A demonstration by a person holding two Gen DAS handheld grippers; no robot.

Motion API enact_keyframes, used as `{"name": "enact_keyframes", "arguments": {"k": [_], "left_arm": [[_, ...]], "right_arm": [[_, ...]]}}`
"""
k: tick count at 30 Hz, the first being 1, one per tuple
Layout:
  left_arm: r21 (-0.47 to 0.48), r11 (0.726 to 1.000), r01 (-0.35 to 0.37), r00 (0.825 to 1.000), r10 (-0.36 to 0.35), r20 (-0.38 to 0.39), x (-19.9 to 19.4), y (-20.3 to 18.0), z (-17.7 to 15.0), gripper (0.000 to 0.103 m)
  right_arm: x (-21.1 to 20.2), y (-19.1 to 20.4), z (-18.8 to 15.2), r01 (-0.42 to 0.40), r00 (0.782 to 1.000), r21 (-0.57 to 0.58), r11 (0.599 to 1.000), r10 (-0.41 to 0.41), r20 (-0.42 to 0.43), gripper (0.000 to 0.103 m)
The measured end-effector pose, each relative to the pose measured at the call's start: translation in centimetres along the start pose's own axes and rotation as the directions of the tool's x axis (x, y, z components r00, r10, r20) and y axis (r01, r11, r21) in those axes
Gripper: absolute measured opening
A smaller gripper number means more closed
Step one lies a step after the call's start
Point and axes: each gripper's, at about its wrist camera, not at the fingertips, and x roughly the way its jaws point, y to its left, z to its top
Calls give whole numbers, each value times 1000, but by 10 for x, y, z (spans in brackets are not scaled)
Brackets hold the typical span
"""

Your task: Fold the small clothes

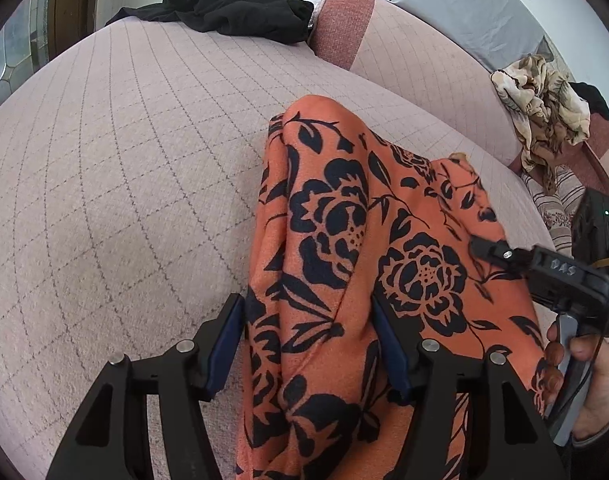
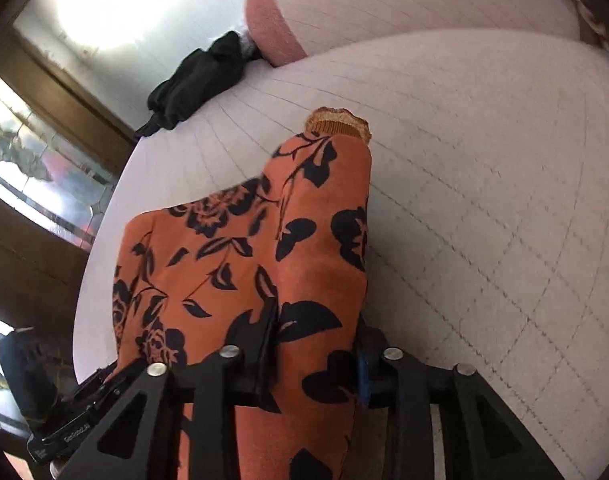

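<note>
An orange garment with a dark floral print (image 1: 344,248) lies bunched on the pale quilted sofa seat (image 1: 124,160). My left gripper (image 1: 306,340) has its jaws apart on either side of a fold of the garment, with the cloth lying between the blue pads (image 1: 224,344). My right gripper (image 2: 316,344) is shut on the garment (image 2: 264,240) near its front edge. A lace trim (image 2: 338,120) shows at the garment's far end. The right gripper also shows in the left wrist view (image 1: 492,250), at the cloth's right edge.
A black garment (image 1: 232,12) lies at the back of the sofa seat by a pink bolster (image 1: 340,24). A beige patterned cloth (image 1: 544,108) hangs at the right. A grey cushion (image 1: 472,8) sits behind. The sofa's left edge drops off near a wooden door (image 2: 44,92).
</note>
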Motion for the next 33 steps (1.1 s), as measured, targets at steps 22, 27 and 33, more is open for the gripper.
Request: {"name": "enact_keyframes", "arguments": {"k": [22, 27, 33], "left_arm": [[-132, 990, 55, 998, -57, -15, -65, 33, -46, 59], [-29, 997, 66, 997, -65, 34, -69, 9, 9, 59], [-4, 998, -67, 992, 67, -103, 23, 17, 70, 57]], "right_arm": [[-41, 34, -81, -322, 946, -10, 947, 322, -22, 80], [-47, 33, -89, -342, 940, -12, 940, 342, -11, 80], [-48, 33, -92, -365, 931, -11, 931, 365, -15, 80]]}}
